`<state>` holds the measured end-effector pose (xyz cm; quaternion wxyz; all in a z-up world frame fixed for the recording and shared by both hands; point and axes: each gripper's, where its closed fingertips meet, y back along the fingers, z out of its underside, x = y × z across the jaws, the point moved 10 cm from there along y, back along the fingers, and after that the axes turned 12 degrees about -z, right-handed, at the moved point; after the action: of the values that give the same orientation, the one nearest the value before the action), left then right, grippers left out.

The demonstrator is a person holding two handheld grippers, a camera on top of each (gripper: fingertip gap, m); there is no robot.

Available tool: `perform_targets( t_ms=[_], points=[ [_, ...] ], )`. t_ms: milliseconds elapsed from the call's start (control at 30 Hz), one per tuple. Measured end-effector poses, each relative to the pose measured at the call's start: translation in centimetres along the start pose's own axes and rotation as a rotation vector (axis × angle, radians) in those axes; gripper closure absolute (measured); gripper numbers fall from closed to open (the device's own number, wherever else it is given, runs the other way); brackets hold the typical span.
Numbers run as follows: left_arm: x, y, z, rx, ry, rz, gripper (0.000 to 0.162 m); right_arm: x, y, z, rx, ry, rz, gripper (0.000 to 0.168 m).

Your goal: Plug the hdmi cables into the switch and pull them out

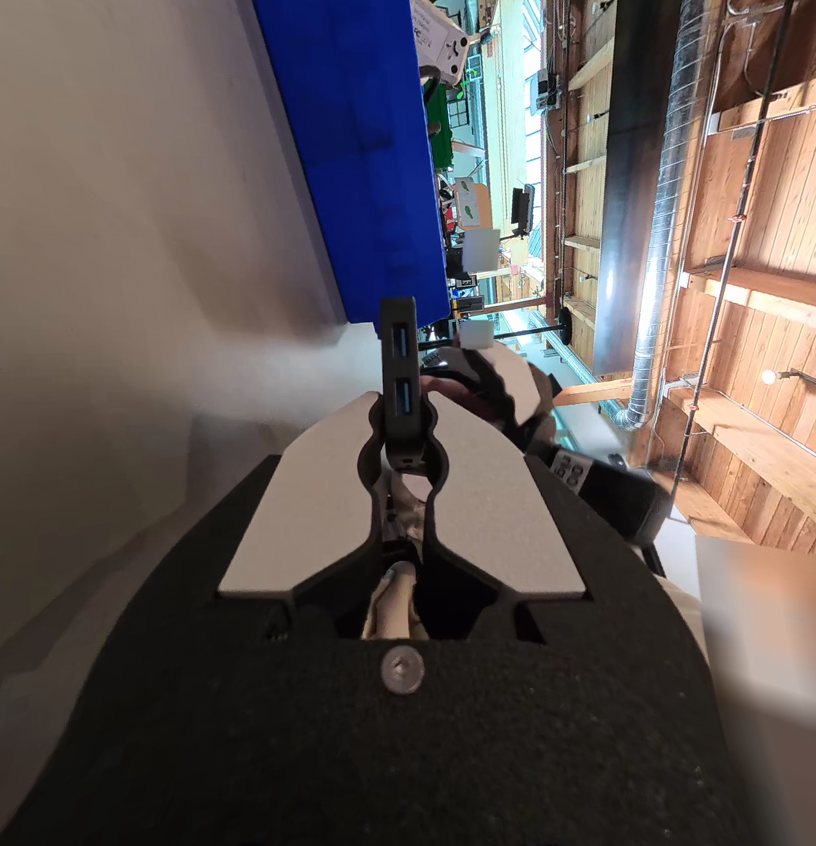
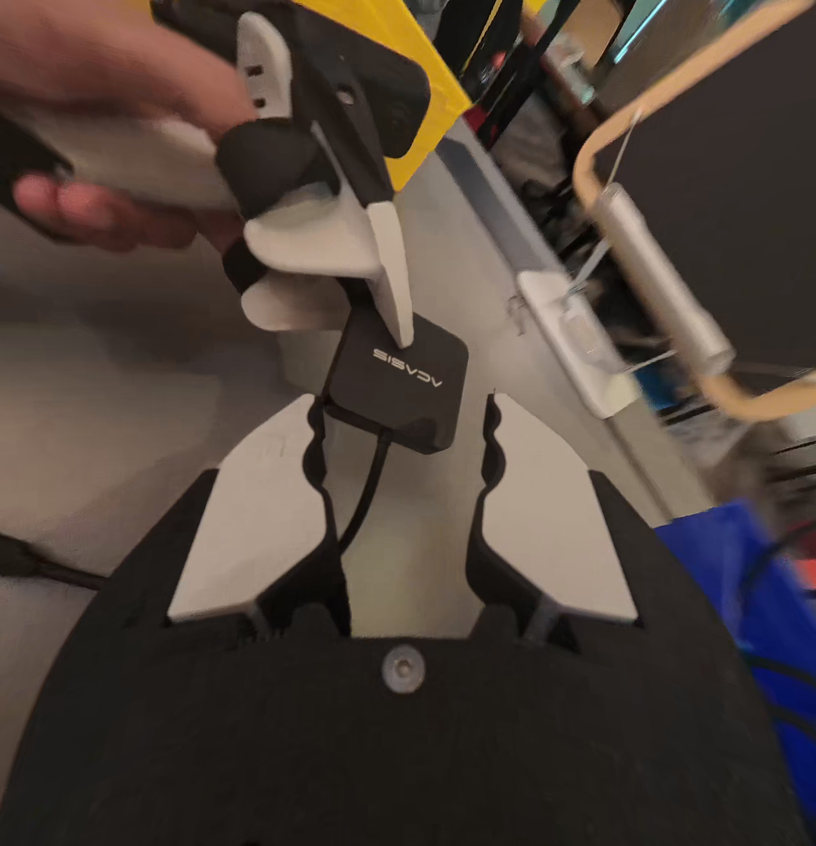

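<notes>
My left gripper (image 1: 402, 403) is shut on the black switch (image 1: 399, 348), held edge-on with two blue ports facing me. In the right wrist view the switch (image 2: 397, 384) hangs above the table from the left gripper's white finger (image 2: 393, 274), with a hand behind it. My right gripper (image 2: 402, 412) is open and empty, its fingertips just below the switch on either side. A black cable (image 2: 367, 485) runs from the switch down between my right fingers. One white finger of the right gripper (image 1: 511, 384) shows blurred behind the switch.
A blue bin (image 1: 360, 160) stands on the pale table (image 1: 122, 229) behind the switch; it also shows at the lower right (image 2: 763, 618). A yellow bin (image 2: 424, 64) is at the back. A black cable plug (image 2: 12, 561) lies at the left. A white clamp (image 2: 575, 338) sits on the table edge.
</notes>
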<state>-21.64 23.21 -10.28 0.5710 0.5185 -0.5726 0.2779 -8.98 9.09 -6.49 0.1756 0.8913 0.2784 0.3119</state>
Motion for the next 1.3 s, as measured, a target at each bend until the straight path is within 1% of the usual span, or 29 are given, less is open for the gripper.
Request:
perform_targets(
  t_ms=[100,133,200,233,300,367,400,433,467,500,533,700,800,867,900,933,967,1000,1033,1067,1133,1167,1267,1300],
  points=[
    [0.3,0.0,0.0,0.003,0.023,0.006,0.149,-1.6,-0.2,-0.6,-0.098,0.310,0.136,0.104],
    [0.3,-0.1,0.0,0.001,0.034,0.005,0.149,-2.2,-0.5,-0.6,-0.129,0.387,0.173,0.109],
    [0.3,-0.2,0.2,-0.001,0.053,-0.005,0.149,-2.8,-1.3,-0.4,-0.183,0.466,0.213,0.111],
    [0.3,-0.2,0.3,0.000,0.060,-0.009,0.149,-2.9,-1.7,-0.2,-0.210,0.489,0.217,0.114],
    [0.4,-0.4,0.5,-0.020,0.085,0.004,0.149,-2.7,-2.2,0.0,-0.265,0.512,0.260,0.112],
    [0.9,-0.8,1.0,-0.057,0.108,0.036,0.149,-2.5,-2.6,0.0,-0.284,0.543,0.297,0.115],
    [1.1,-1.0,1.2,-0.057,0.109,0.030,0.149,-2.6,-2.7,-0.1,-0.292,0.564,0.302,0.125],
    [1.3,-1.0,1.3,-0.049,0.102,0.010,0.148,-2.5,-2.7,-0.1,-0.297,0.584,0.347,0.136],
    [1.5,-1.0,1.2,-0.049,0.090,0.000,0.147,-2.5,-2.7,0.0,-0.296,0.600,0.365,0.141],
    [1.6,-1.0,1.2,-0.053,0.083,0.004,0.146,-2.4,-2.5,0.0,-0.285,0.606,0.383,0.151],
    [1.7,-1.0,1.2,-0.055,0.076,0.013,0.146,-2.3,-2.3,-0.1,-0.280,0.606,0.395,0.154],
    [3.1,-0.1,1.4,-0.053,-0.046,-0.021,0.142,-2.2,-1.7,-1.0,-0.239,0.569,0.384,0.154],
    [4.6,1.5,2.7,-0.018,-0.182,-0.090,0.138,-2.5,-1.0,-1.8,-0.171,0.573,0.355,0.154],
    [5.9,3.5,4.2,0.064,-0.301,-0.161,0.140,-2.7,-0.5,-2.1,-0.139,0.563,0.358,0.154],
    [6.5,5.0,5.2,0.154,-0.383,-0.210,0.158,-2.7,-0.3,-2.0,-0.148,0.555,0.376,0.154],
    [7.3,6.6,6.3,0.270,-0.483,-0.264,0.162,-2.5,-0.2,-1.7,-0.157,0.542,0.378,0.154],
    [7.9,8.1,7.5,0.371,-0.584,-0.340,0.162,-2.4,0.0,-1.3,-0.160,0.518,0.377,0.154],
    [8.3,9.3,8.7,0.437,-0.660,-0.429,0.162,-2.2,0.1,-0.8,-0.169,0.497,0.376,0.154],
    [8.6,10.2,9.8,0.476,-0.708,-0.504,0.160,-2.1,0.3,-0.3,-0.189,0.489,0.372,0.155],
    [8.6,11.0,10.7,0.512,-0.757,-0.547,0.151,-1.9,0.4,0.0,-0.203,0.479,0.384,0.154],
    [8.4,12.4,12.8,0.599,-0.868,-0.552,0.132,-1.6,0.7,0.6,-0.205,0.441,0.379,0.154],
    [8.3,13.1,13.7,0.637,-0.898,-0.532,0.126,-1.6,1.0,0.8,-0.198,0.426,0.369,0.154],
    [8.7,15.0,15.4,0.802,-1.001,-0.476,0.120,-1.3,1.5,0.8,-0.169,0.394,0.370,0.154],
    [8.9,15.5,15.7,0.848,-1.038,-0.493,0.122,-1.2,1.6,0.8,-0.162,0.381,0.363,0.154]
  ],
)
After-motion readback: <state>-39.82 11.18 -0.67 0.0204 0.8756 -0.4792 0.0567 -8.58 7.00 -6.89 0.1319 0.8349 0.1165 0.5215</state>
